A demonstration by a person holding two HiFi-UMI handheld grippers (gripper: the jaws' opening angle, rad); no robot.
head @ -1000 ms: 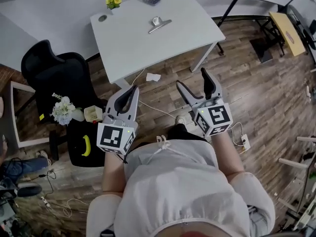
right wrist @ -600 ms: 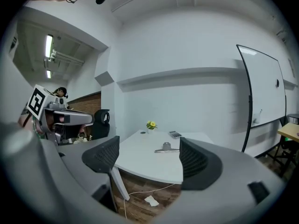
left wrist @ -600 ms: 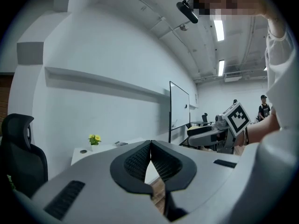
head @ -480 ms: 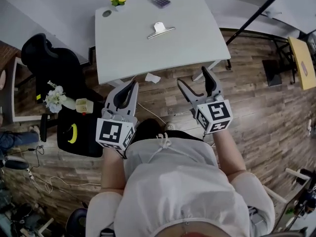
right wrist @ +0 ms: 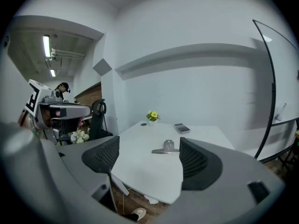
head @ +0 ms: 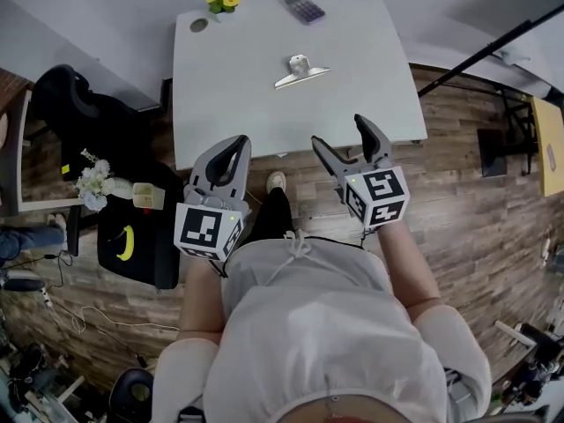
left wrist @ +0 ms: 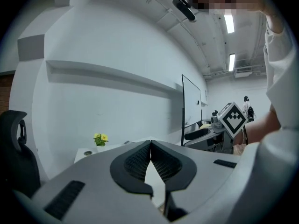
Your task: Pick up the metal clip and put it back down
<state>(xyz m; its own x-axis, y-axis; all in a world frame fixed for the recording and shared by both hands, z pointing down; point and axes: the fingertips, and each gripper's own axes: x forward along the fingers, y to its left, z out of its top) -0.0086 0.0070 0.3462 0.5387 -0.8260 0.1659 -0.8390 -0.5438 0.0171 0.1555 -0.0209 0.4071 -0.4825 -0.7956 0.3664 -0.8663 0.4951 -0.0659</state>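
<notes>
Silver metal clip (head: 302,71) lies flat mid-way on the white rectangular desk (head: 238,104), untouched. Left hand-held gripper (head: 238,141) is clenched on nothing. Right hand-held gripper (head: 339,132) is released, jaws wide and empty, clip well ahead. Versus half a second ago, both grippers have reached the desk's near edge, jaw states unchanged. Small grey slab (head: 304,9) at the far edge is probably a calculator.

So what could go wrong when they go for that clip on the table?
The metal clip lies low on the smooth table; the open right tool might push it instead of gripping it. Set down carelessly, it could slide toward the calculator.
</notes>
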